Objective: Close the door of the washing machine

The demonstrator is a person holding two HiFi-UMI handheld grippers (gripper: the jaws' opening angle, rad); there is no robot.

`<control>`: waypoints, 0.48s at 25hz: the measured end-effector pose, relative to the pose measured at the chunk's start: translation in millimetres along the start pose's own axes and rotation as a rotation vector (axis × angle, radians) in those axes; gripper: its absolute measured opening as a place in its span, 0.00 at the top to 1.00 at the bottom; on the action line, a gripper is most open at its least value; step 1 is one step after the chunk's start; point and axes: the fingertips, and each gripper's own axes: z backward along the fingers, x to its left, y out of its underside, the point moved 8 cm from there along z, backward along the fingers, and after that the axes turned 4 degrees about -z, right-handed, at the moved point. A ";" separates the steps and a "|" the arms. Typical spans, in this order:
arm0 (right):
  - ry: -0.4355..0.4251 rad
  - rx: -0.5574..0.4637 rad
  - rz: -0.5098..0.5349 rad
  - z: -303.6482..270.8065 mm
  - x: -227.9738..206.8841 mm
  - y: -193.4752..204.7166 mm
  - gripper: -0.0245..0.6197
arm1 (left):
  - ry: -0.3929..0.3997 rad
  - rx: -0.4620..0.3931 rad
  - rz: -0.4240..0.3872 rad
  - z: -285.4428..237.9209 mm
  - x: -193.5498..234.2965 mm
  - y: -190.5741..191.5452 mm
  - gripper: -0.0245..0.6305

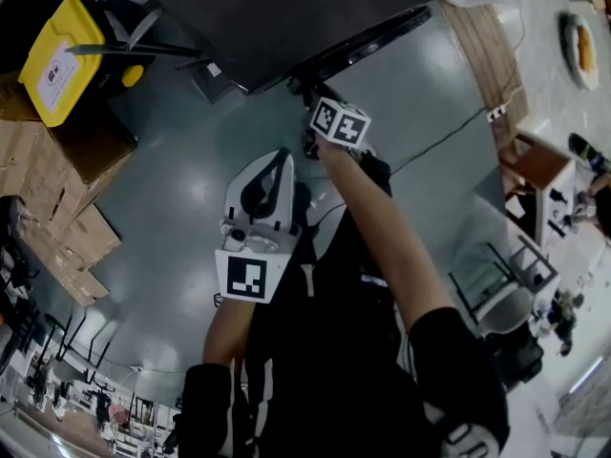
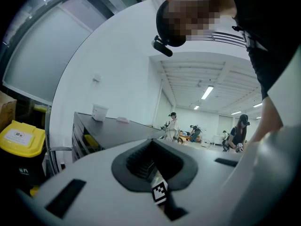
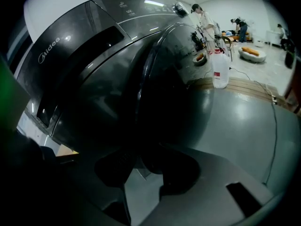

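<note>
Head view: the right arm (image 1: 391,246) is stretched right out, right gripper (image 1: 310,98) up at the door (image 1: 368,46) edge, while the left gripper (image 1: 272,165) is kept back near the body. Left gripper view: jaws are pressed together, empty. Right gripper view: the half-open door's rim looks pinched.

Your left gripper (image 2: 146,160), pointed up into the room

Its jaws are together with nothing between them. At the near left stands a yellow bin (image 2: 21,138). Beyond it a dark table (image 2: 117,132) carries a white tub (image 2: 99,112). Far off to the right, people (image 2: 172,124) stand under ceiling lights (image 2: 207,92).
</note>
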 end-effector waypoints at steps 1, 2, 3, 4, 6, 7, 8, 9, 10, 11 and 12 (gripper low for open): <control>-0.001 -0.003 -0.001 -0.4 0.8 -1.6 0.75 | 0.000 0.001 0.000 -2.0 0.6 -0.8 0.96; -0.004 -0.004 0.000 -1.0 1.6 -3.0 0.75 | 0.000 0.002 0.000 -3.7 1.0 -1.5 0.96; -0.008 -0.002 -0.001 -2.0 2.5 -4.2 0.75 | -0.001 0.004 -0.002 -4.9 1.3 -1.9 0.96; -0.008 0.001 -0.005 -2.8 3.4 -5.1 0.74 | -0.001 0.006 -0.004 -5.7 1.6 -2.2 0.96; -0.005 -0.001 -0.018 -3.6 5.4 -6.5 0.74 | -0.007 0.009 -0.011 -6.9 1.6 -3.1 0.96; -0.005 -0.003 -0.023 -3.5 5.7 -6.7 0.74 | -0.013 0.009 -0.012 -7.5 1.0 -4.1 0.96; -0.004 -0.002 -0.022 -3.0 5.2 -6.6 0.74 | -0.020 0.006 -0.011 -7.9 0.0 -5.7 0.96; -0.002 0.003 -0.015 -2.2 4.2 -6.3 0.74 | -0.026 0.003 -0.009 -7.8 -1.3 -7.9 0.96; 0.001 0.014 -0.001 -1.3 3.3 -6.2 0.74 | -0.032 -0.001 -0.010 -7.3 -3.1 -10.4 0.96; 0.003 0.030 0.017 0.0 2.6 -6.5 0.74 | -0.035 -0.003 -0.014 -6.7 -5.3 -13.1 0.96; 0.002 0.052 0.034 1.7 2.1 -7.2 0.74 | -0.039 -0.005 -0.018 -6.0 -7.8 -15.7 0.96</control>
